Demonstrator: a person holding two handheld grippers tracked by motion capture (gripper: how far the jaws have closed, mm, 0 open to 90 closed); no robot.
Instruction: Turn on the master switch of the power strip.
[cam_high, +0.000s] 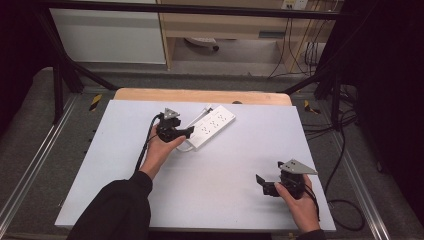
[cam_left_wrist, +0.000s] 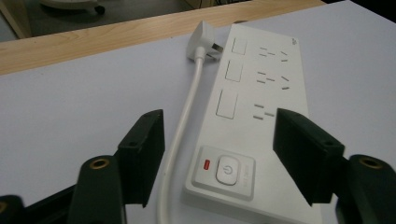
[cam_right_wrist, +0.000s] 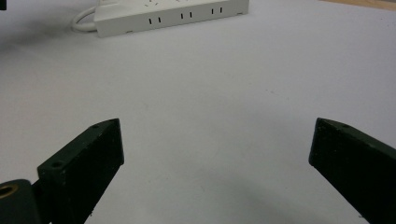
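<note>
Left gripper jaws spread, straddling the switch end of the one white power strip and its cord, pads not pressing. Right gripper jaws spread wide over bare worktop, well apart from the strip. Strip: three socket rows, three blank panels, one power button, one plug beside its far end. Long axis runs away from the left gripper, toward the worktop's far edge.
</note>
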